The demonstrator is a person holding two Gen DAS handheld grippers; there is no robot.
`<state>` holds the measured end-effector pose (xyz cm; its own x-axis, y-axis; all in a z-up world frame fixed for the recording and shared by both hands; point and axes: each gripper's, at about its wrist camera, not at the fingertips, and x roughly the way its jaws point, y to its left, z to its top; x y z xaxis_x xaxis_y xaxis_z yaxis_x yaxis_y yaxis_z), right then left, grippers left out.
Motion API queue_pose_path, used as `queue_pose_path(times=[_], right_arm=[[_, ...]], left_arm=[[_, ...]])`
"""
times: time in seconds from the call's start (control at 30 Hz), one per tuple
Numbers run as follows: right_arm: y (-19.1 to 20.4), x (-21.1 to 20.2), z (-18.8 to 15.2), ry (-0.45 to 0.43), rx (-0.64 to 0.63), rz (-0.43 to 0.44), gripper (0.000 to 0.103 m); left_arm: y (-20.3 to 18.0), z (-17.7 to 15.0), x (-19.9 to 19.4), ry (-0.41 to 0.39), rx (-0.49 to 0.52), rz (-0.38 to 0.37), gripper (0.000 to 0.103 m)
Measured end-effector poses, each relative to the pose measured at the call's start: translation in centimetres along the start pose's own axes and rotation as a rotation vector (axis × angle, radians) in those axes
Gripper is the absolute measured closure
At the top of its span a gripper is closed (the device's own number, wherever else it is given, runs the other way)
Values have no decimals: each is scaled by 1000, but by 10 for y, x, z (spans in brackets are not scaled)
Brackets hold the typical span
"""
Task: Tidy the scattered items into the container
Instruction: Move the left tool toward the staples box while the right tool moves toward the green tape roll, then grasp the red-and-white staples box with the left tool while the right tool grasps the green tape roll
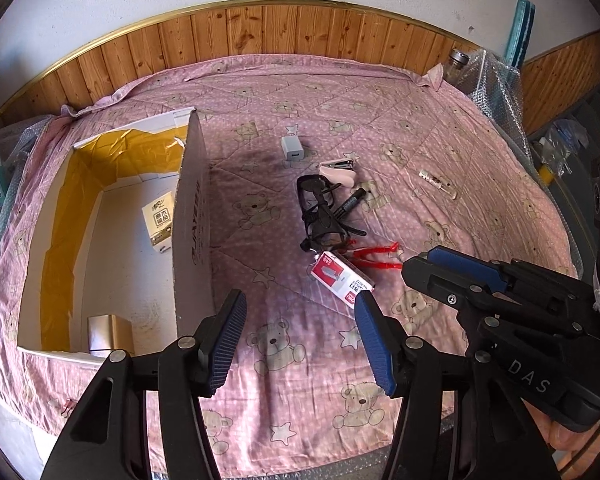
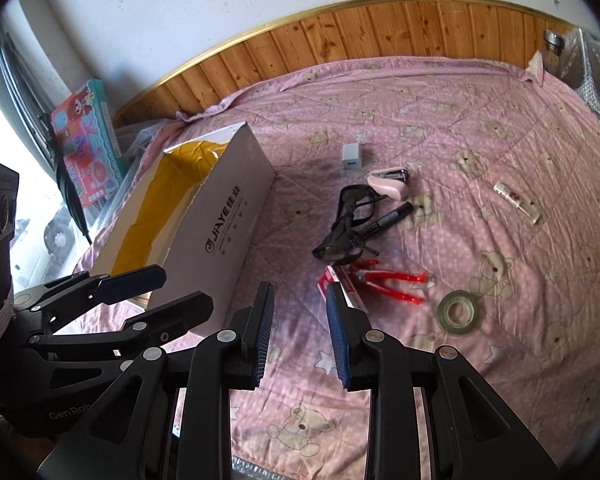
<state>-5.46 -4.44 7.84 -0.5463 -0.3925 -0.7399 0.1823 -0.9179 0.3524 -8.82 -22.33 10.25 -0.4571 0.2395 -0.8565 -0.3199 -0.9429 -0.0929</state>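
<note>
An open cardboard box (image 1: 192, 208) with yellow lining stands at the left on the pink bear-print quilt (image 1: 300, 360). Inside lie a small white carton (image 1: 160, 220) and a gold metallic block (image 1: 110, 332). Scattered to its right are a white charger (image 1: 291, 148), pink stapler (image 1: 338, 172), black glasses (image 1: 320, 212), black marker (image 1: 350, 202), red plastic tool (image 1: 376, 256), red-white staples box (image 1: 340, 276), small vial (image 1: 438, 184) and tape roll (image 2: 460, 312). My left gripper (image 1: 300, 304) hovers open and empty beside the box. My right gripper (image 2: 300, 296) is open just short of the staples box (image 2: 328, 278).
A wood-panelled wall (image 1: 300, 28) runs behind the quilt. A glass jar (image 1: 456, 66) and bubble wrap (image 1: 496, 92) sit at the far right corner. A colourful toy carton (image 2: 88, 148) leans at the left beyond the box.
</note>
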Motion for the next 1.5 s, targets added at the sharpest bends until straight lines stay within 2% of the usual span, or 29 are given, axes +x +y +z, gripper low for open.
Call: queue_pose_path(times=[0.37,0.83,0.9,1.13,1.17,1.23,1.27,1.3,1.37,1.43,1.5], right_arm=[[-65,22,-21,64,135,-53,74],[-123,43,-32,106,210,-156,74],[-129,47,-31,110,211,-175,66],[-146,74,-30,148,197,-222,66],[-148,78,-30,153,190,-227,66],[-150,81,-30,144,176,-227,72],[-150,83,-29,149,159,-236,82],[-149,83,-28,147,140,-244,86],[-149,83,-28,141,132,-241,87],[-147,84,-29,139,108,-251,86],[-143,87,-28,142,83,-266,84]], left_arm=[[-20,6,49,85,20,-44,45],[-33,8,124,218,-65,-145,43],[-35,8,136,236,-77,-140,42],[-20,1,179,289,-125,-121,42],[-14,0,179,271,-135,-129,42],[-4,-1,177,253,-146,-123,42],[0,-2,175,245,-165,-134,42],[3,-4,173,242,-177,-120,42],[8,-6,171,242,-174,-87,42],[9,-7,172,238,-179,-96,41],[6,-4,175,228,-161,-89,37]])
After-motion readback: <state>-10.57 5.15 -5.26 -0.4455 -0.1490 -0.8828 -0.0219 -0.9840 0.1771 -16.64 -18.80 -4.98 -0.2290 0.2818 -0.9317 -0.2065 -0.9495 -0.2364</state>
